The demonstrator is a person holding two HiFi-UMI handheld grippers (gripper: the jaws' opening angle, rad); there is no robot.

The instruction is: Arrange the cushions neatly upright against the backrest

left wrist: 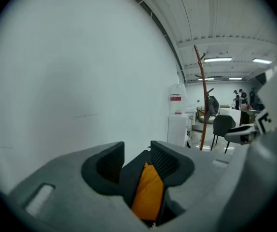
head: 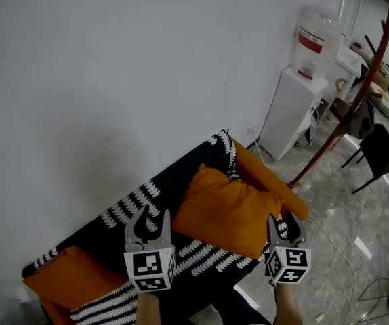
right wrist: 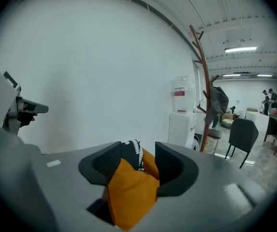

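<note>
Nearest the camera, the left hand-held gripper point(head: 154, 217) and the right hand-held gripper point(head: 284, 222) are both released, jaws apart and gripping nothing (each gripper view shows orange fabric only beyond the gap). Ahead, a plump orange square cushion point(head: 228, 208) leans against the backrest of the dark sofa with white leaf print point(head: 179, 181). A second orange cushion point(head: 69, 279) sits at the sofa's left end.

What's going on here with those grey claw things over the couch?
A person holds a two-jaw tool in each hand over a black sofa with white leaf patterns. The left gripper and right gripper are both open and empty. A big orange fabric cushion sits mid-sofa, and a second orange cushion sits at the left end, both untouched.
</note>
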